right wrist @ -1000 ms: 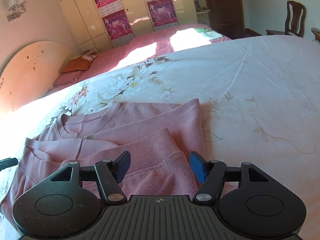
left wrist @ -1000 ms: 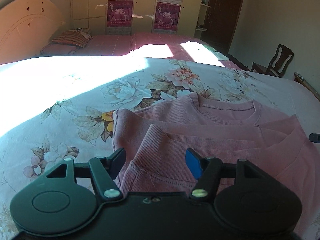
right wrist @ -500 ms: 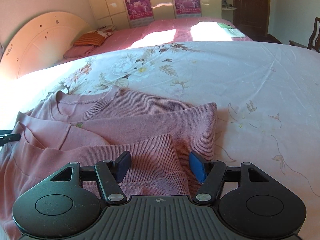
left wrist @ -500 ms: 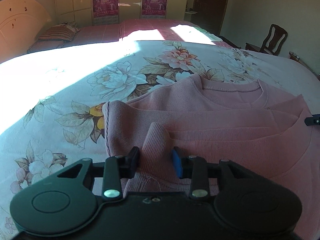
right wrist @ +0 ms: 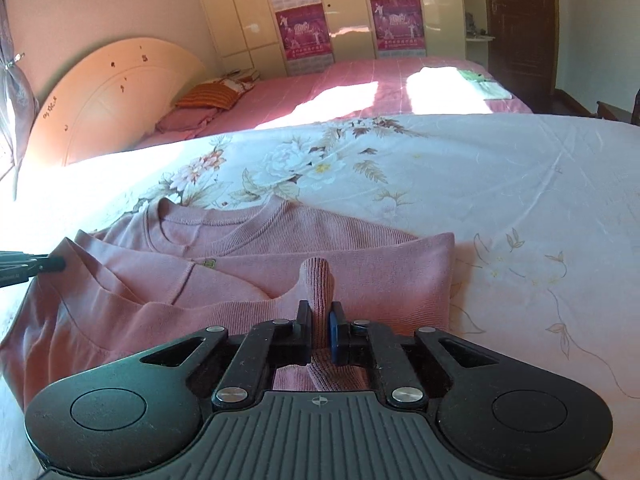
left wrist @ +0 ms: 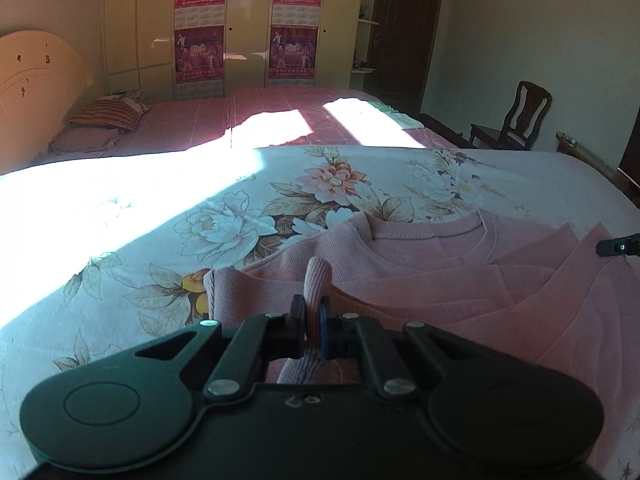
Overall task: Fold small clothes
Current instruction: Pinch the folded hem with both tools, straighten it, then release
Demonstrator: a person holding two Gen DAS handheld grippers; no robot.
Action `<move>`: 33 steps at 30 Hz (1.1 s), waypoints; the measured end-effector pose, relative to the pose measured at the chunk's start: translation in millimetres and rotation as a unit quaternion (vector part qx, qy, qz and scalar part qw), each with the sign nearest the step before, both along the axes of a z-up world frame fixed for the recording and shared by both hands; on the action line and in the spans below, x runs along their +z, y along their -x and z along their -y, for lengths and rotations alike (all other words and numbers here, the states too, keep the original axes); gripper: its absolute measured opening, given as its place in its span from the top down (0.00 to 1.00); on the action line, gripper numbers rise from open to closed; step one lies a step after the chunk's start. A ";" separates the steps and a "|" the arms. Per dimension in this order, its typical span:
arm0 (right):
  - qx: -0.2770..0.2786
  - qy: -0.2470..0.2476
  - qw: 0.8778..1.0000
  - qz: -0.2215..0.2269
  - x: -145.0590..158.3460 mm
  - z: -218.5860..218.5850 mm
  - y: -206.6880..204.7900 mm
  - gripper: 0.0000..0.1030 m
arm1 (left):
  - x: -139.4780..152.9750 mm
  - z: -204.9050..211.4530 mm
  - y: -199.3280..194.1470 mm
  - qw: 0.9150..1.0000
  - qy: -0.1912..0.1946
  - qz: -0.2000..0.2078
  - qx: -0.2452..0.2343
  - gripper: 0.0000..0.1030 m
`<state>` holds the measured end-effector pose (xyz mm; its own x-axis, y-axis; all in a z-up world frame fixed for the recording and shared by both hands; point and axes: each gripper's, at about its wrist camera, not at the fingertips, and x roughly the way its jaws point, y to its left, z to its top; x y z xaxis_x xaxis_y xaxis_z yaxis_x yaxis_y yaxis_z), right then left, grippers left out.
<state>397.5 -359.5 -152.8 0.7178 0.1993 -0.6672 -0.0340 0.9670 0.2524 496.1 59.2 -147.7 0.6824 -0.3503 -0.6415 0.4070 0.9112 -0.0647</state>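
Note:
A pink knit sweater lies folded over itself on the floral bedspread, collar toward the far side. My left gripper is at the sweater's near left edge, its jaws closing tight on a raised ridge of pink knit that the pads press. In the right wrist view the same sweater shows, and my right gripper is closing likewise on a pinched ridge of fabric near the right edge. Each gripper's tip shows at the other view's border: the right gripper and the left gripper.
Bright sun falls across the left of the bedspread. Beyond it stands a second bed with pillows and a curved headboard. Wardrobes with posters line the back wall. A wooden chair stands at right.
Both grippers went from open over the sweater's near edge to shut, each pinching up a ridge of pink knit. The view tilted up slightly.

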 end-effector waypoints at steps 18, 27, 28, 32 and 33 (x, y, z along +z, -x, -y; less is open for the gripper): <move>-0.068 0.035 0.996 0.037 -1.6 10.8 -69.2 0.94 | -2.5 16.9 -62.0 0.991 0.016 0.044 0.122 0.95; -0.107 0.062 0.992 -0.008 -55.0 23.7 -89.2 0.94 | -56.7 21.0 -74.9 0.989 -0.050 0.002 0.138 0.97; -0.111 0.056 0.992 -0.020 -61.7 26.9 -90.6 0.94 | -61.8 21.5 -74.6 0.989 -0.056 -0.004 0.137 0.96; -0.105 0.051 0.993 -0.013 -50.0 29.0 -86.2 0.93 | -56.6 21.5 -67.9 0.987 -0.062 0.008 0.146 0.86; -0.108 0.049 0.993 -0.004 -42.2 28.7 -82.3 0.93 | -48.5 16.9 -64.7 0.986 -0.047 0.012 0.159 0.79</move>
<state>479.9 -388.2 -195.1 0.7310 -0.0246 -0.6819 0.1778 0.9717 0.1555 560.8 42.3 -196.2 0.7634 -0.0557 -0.6435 0.1002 0.9944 0.0328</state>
